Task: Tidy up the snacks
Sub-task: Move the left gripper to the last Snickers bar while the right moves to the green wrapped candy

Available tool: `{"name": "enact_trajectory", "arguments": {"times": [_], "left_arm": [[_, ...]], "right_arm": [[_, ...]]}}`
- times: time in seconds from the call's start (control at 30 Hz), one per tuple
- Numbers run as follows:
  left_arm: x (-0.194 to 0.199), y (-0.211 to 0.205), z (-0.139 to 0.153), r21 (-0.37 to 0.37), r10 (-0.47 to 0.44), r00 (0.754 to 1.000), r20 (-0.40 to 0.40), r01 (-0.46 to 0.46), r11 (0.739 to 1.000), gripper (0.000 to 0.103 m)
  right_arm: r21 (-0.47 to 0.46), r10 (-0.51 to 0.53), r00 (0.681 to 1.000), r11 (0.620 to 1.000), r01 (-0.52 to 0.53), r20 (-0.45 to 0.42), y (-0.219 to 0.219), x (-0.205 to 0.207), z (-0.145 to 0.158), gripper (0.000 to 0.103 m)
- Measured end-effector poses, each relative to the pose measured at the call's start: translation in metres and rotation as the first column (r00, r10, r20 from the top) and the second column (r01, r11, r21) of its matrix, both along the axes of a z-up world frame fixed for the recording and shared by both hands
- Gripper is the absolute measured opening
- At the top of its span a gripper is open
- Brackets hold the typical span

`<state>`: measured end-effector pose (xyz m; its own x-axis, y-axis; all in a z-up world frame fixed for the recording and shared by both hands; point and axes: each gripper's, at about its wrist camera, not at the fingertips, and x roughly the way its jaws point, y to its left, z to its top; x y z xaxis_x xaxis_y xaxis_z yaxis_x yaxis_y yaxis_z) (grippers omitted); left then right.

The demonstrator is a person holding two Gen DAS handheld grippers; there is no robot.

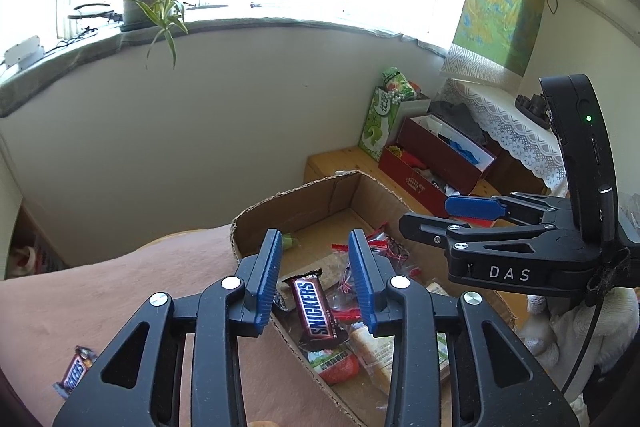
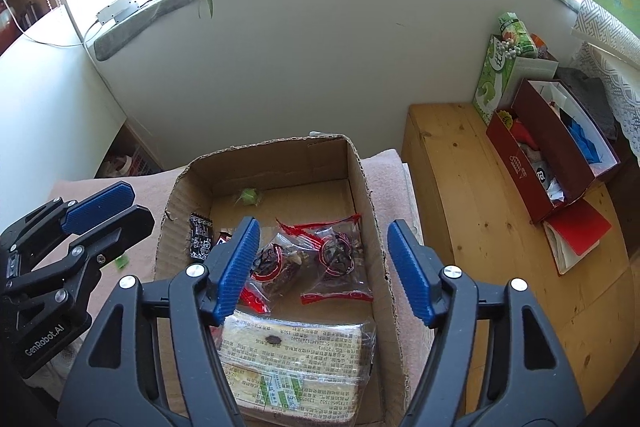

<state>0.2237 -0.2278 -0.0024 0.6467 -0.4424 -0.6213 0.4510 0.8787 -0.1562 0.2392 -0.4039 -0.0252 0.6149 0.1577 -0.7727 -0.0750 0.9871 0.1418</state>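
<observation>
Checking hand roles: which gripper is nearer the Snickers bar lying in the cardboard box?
Left. The left gripper hangs right above the Snickers bar; the right gripper is farther off, across the box.

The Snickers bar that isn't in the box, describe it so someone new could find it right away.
Start at the open cardboard box on the pink cloth. Left of the box, out on the cloth, lies one Snickers bar. Another Snickers bar lies inside among other snacks; this one lies alone outside the box.
</observation>
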Motion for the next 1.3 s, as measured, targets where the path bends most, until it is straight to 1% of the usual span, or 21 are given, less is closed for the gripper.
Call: {"name": "enact_trajectory", "arguments": {"times": [0.3,0.37,0.4,0.5,0.73,0.77,0.8,0.83,0.9,1.0,1.1,1.3], "left_arm": [[-0.025,0.019,0.016,-0.013,0.015,0.999,0.045,-0.014,1.0,0.033],[-0.031,0.025,0.018,-0.017,0.018,0.998,0.052,-0.017,1.0,0.037],[-0.034,0.028,0.019,-0.02,0.021,0.998,0.056,-0.019,1.0,0.04],[-0.043,0.037,0.023,-0.022,0.029,0.997,0.071,-0.027,0.999,0.04],[-0.058,0.073,0.025,-0.035,0.056,0.996,0.074,-0.054,0.998,0.04],[-0.059,0.081,0.024,-0.038,0.064,0.995,0.072,-0.062,0.997,0.041],[-0.061,0.09,0.023,-0.042,0.075,0.995,0.068,-0.072,0.997,0.044],[-0.062,0.1,0.021,-0.048,0.087,0.994,0.063,-0.084,0.995,0.047],[-0.065,0.12,0.018,-0.061,0.116,0.992,0.047,-0.113,0.992,0.048],[-0.067,0.15,0.01,-0.071,0.163,0.986,0.018,-0.162,0.984,0.048],[-0.07,0.177,0.001,-0.056,0.208,0.978,0.0,-0.208,0.977,0.05],[-0.076,0.216,-0.022,-0.034,0.276,0.96,-0.049,-0.278,0.96,0.05]], "right_arm": [[-0.018,0.007,0.999,1.0,-0.007,0.041,0.018,-0.021,0.019,0.07],[-0.02,0.01,0.999,1.0,-0.009,0.048,0.022,-0.027,0.022,0.07],[-0.023,0.011,0.999,1.0,-0.01,0.052,0.025,-0.03,0.024,0.07],[-0.031,0.017,0.998,0.999,-0.015,0.065,0.032,-0.038,0.029,0.07],[-0.014,0.041,0.995,0.999,-0.04,0.09,0.057,-0.063,0.039,0.07],[-0.017,0.051,0.994,0.999,-0.049,0.096,0.062,-0.067,0.04,0.07],[-0.022,0.059,0.993,0.998,-0.057,0.102,0.067,-0.071,0.041,0.071],[-0.026,0.067,0.992,0.998,-0.065,0.108,0.073,-0.075,0.042,0.076],[-0.028,0.087,0.988,0.996,-0.084,0.128,0.084,-0.085,0.044,0.083],[-0.027,0.132,0.981,0.991,-0.129,0.145,0.105,-0.098,0.045,0.084],[-0.024,0.184,0.972,0.983,-0.182,0.148,0.129,-0.11,0.042,0.084],[-0.04,0.297,0.947,0.955,-0.294,0.122,0.18,-0.128,0.019,0.084]]}}
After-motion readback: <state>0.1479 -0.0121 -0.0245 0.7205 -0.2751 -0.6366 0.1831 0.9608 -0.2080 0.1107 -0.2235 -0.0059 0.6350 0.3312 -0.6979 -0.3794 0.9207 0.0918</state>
